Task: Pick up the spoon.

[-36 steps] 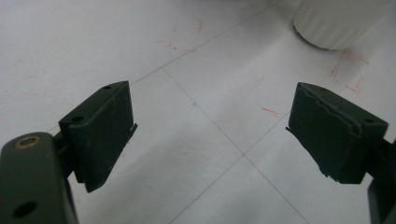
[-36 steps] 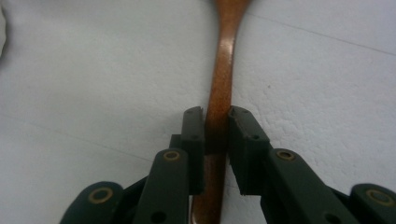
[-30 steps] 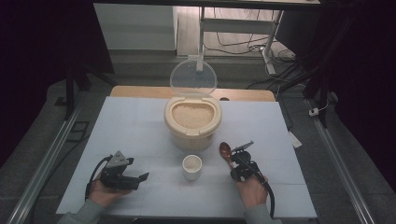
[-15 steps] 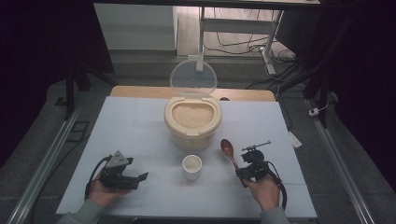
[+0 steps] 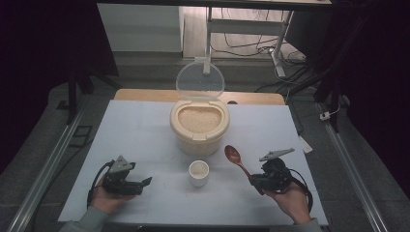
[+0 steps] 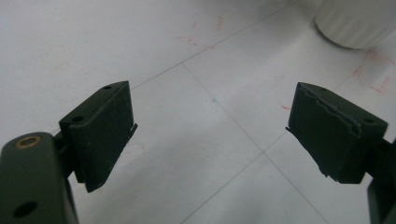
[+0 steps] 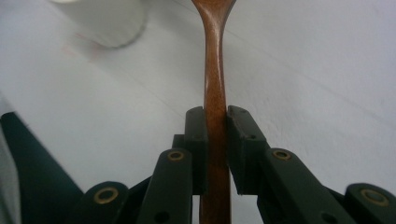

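Observation:
A brown wooden spoon (image 5: 236,158) (image 7: 215,79) is held by its handle in my right gripper (image 5: 255,180) (image 7: 215,126), whose jaws are shut on it; the spoon's bowl points up and away toward the rice container. The beige container (image 5: 199,124) full of rice stands at the table's middle with its clear lid (image 5: 200,81) raised. A small white cup (image 5: 198,173) (image 7: 105,21) (image 6: 357,21) sits in front of it, between the two grippers. My left gripper (image 5: 143,183) (image 6: 212,135) rests low over the table at the front left, jaws open with nothing between them.
The white table top (image 5: 145,135) carries faint grid lines and red marks near the cup. Metal rails run along both sides, and a desk frame with cables stands behind the table. A small white item (image 5: 305,144) lies at the right edge.
My right gripper has moved to the right and lifted a little with the spoon in it. The left gripper has stayed where it was.

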A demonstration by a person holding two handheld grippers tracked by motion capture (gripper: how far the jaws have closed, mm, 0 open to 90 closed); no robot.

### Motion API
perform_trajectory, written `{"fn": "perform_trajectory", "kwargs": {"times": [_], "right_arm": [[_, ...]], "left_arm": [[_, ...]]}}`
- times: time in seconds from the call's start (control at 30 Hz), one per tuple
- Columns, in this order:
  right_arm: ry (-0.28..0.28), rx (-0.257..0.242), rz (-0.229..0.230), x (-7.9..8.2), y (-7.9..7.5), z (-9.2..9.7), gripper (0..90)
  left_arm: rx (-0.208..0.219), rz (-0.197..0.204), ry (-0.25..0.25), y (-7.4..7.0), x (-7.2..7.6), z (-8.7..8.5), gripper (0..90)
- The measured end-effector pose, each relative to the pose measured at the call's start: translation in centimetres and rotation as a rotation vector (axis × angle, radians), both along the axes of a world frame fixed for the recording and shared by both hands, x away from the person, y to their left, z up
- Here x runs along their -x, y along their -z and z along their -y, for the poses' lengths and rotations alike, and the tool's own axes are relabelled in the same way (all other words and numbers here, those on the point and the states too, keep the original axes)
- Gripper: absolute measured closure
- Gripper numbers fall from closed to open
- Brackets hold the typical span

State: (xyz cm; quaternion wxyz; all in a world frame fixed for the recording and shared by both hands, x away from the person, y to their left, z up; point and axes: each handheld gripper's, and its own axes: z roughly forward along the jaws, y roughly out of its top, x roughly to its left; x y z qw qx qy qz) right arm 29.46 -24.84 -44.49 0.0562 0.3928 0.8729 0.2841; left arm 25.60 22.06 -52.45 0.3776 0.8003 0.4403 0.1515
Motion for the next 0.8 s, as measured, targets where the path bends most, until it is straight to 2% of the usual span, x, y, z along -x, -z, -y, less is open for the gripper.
{"fn": "perform_trajectory", "kwargs": {"times": [0.13,0.27,0.3,0.33,0.57,0.8], "right_arm": [[-0.095,-0.034,0.038,0.1,-0.8,-0.4,79.0],[-0.17,-0.064,0.06,0.1,-1.0,-0.9,79.0],[-0.17,-0.064,0.06,0.1,-1.0,-0.9,79.0],[-0.207,-0.073,0.068,0.0,-1.0,-1.1,79.0],[-0.302,-0.088,0.086,-0.2,-1.2,-2.5,79.0],[-0.357,-0.088,0.091,-0.9,-1.6,-5.1,79.0]], "left_arm": [[-0.009,-0.006,-0.024,0.0,-0.2,0.0,14.3],[-0.012,-0.009,-0.037,-0.1,-0.2,0.0,14.3],[-0.014,-0.008,-0.04,-0.1,-0.2,0.0,14.3],[-0.014,-0.009,-0.044,-0.1,-0.2,0.0,14.3],[-0.015,-0.007,-0.053,-0.2,-0.2,0.0,14.4],[-0.003,-0.003,-0.039,-0.3,-0.3,-0.3,14.5]]}}
